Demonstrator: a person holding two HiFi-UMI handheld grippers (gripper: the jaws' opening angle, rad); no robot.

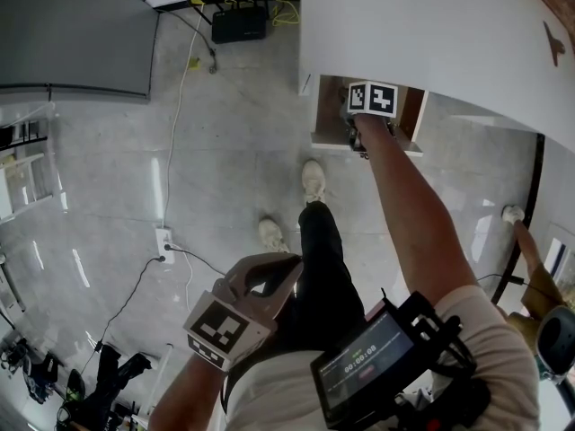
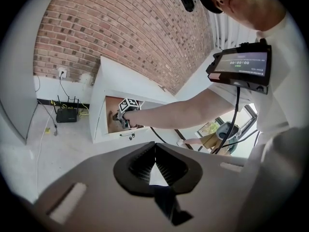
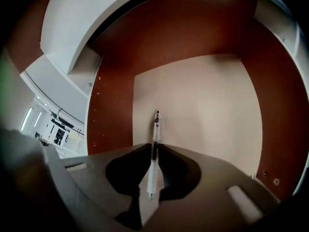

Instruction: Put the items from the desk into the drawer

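- The right gripper [image 3: 154, 147] is clamped on a pen [image 3: 155, 127]; in the right gripper view the clear barrel runs up from the lower centre of the frame, its dark grip section pinched between the two pads
- The pen's far end points at the pale floor of the drawer [image 3: 113, 110], near the middle of the frame; whether it touches the floor I cannot tell; red-brown walls ring the floor on the left, top and right
- In the head view that arm reaches to the upper centre, under the edge of the white desk [image 1: 431, 25], with the marker cube [image 1: 373, 97] sitting over the open drawer
- The left gripper [image 2: 155, 146] has its jaw tips pressed together with nothing between them (only a pale sliver of floor shows behind the pads); in the head view it sits low and left of centre, well apart from the drawer
- A brick wall [image 2: 120, 33] fills the upper left of the left gripper view; a black router [image 1: 239, 23] lies on the grey floor [image 1: 225, 151] at the top of the head view
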